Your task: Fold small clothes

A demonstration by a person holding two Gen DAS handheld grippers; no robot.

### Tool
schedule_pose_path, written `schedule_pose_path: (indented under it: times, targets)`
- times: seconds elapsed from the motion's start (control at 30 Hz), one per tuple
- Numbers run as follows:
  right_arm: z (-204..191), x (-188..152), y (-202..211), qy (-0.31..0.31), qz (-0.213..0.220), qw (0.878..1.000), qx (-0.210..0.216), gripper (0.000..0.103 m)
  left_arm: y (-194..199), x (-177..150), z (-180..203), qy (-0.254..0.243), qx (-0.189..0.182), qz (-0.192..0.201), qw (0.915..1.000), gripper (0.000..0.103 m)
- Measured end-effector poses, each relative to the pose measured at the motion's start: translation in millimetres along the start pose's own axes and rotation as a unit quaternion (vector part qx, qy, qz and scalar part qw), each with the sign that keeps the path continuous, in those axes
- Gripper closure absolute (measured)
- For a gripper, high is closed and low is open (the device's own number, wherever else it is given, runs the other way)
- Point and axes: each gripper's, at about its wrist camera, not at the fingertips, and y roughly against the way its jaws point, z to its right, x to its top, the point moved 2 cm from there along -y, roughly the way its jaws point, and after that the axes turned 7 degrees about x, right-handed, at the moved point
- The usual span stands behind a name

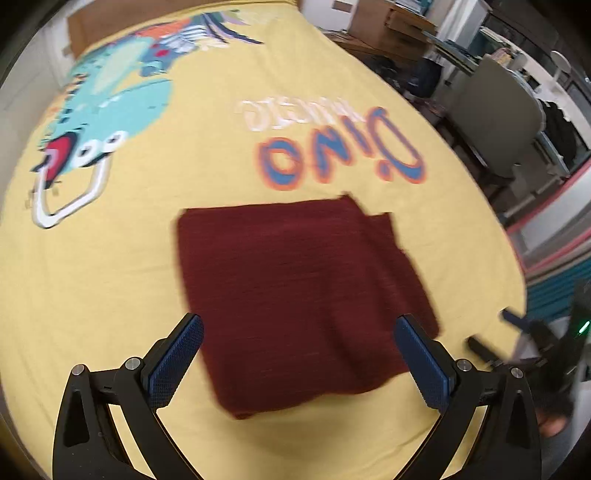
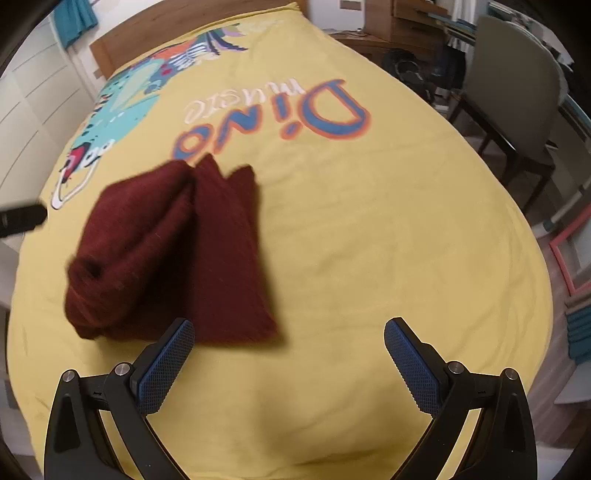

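Fold apparently complete: maroon garment [image 1: 295, 295] lying folded on yellow bed cover [image 1: 184, 258], left gripper [image 1: 299, 354] and right gripper [image 2: 290, 356] jaws apart, empty; next, likely straighten offset far corner.

Home bedroom: bed with dinosaur-print yellow bedspread [image 2: 369, 221], wooden headboard [image 2: 155, 33].

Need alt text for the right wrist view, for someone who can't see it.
A folded maroon garment lies on a yellow bedspread printed with "Dino" and a cartoon dinosaur. The right gripper is open and empty, its left finger just overlapping the garment's near edge in view.
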Motion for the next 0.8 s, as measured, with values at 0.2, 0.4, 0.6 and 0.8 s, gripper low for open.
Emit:
schedule_pose_path:
  times: [0.2,0.4,0.6,0.8]
  targets:
    - [-44,46,-14,0.013,-0.035,0.998,0.044,0.0,-15,-30,-46,0.039,0.015,-0.015,0.999,0.001]
    - [-103,78,-49,0.049,-0.091,0.993,0.06,0.0,-25,-48,-75,0.07,0.011,-0.016,0.9974,0.001]
    - [-120,76,-107,0.057,-0.172,0.983,0.043,0.006,-33,-63,-91,0.069,0.004,-0.026,0.9973,0.001]
    - [-114,61,-130,0.025,-0.202,0.977,0.068,0.053,-47,-74,-103,0.071,0.005,-0.043,0.9965,0.001]
